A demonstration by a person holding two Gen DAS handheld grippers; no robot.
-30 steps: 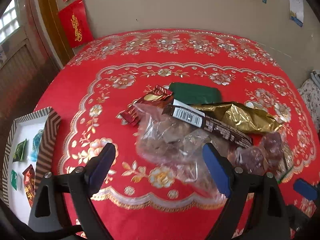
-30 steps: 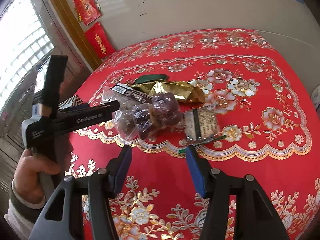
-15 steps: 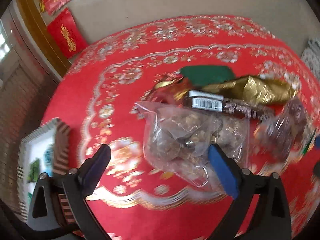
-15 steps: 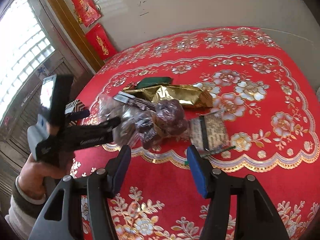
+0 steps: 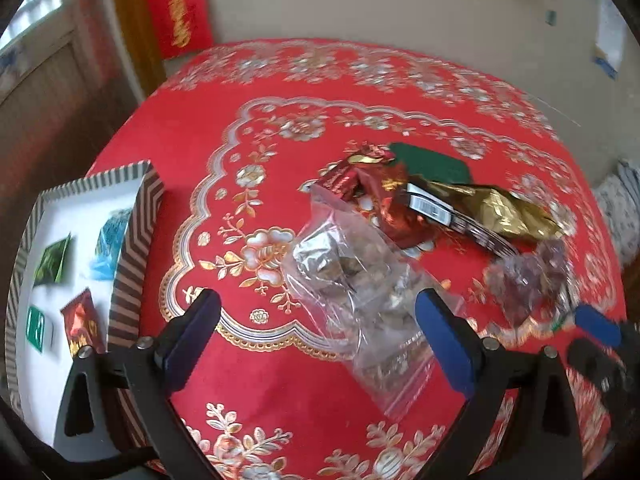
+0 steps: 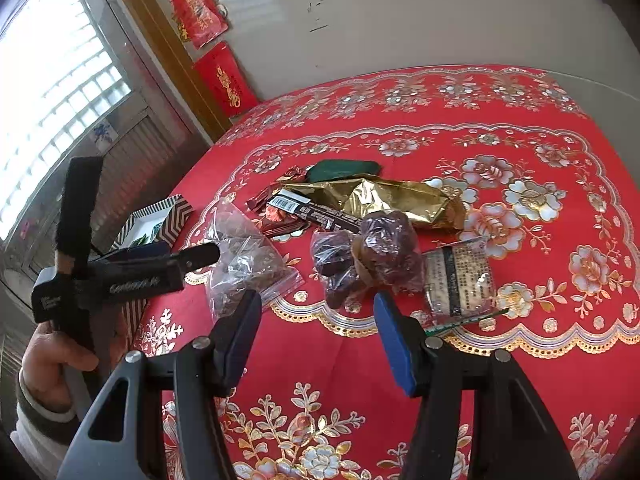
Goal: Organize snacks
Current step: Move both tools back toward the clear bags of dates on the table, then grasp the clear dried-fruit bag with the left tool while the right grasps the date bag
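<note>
A heap of snacks lies on the red tablecloth [image 5: 240,380]: a clear zip bag of brown pieces [image 5: 360,288] [image 6: 244,256], a red foil packet [image 5: 380,196], a green packet [image 5: 432,164] [image 6: 344,168], a gold foil bag [image 5: 504,208] [image 6: 384,196], a dark barcode bar [image 5: 448,216] [image 6: 316,210] and a bag of dark dates [image 6: 368,256] [image 5: 528,276]. My left gripper [image 5: 316,332] is open with the clear zip bag between its fingers. My right gripper [image 6: 316,332] is open just in front of the dates.
A striped-rim white tray [image 5: 136,220] at the table's left edge holds several small packets; it also shows in the right wrist view [image 6: 176,216]. A flat printed packet [image 6: 460,276] lies right of the dates. A wall [image 6: 400,20] stands behind the table.
My left gripper swung left and drew back, so the tray shows more and the zip bag lies between its fingers. My right gripper moved slightly closer to the dates.
</note>
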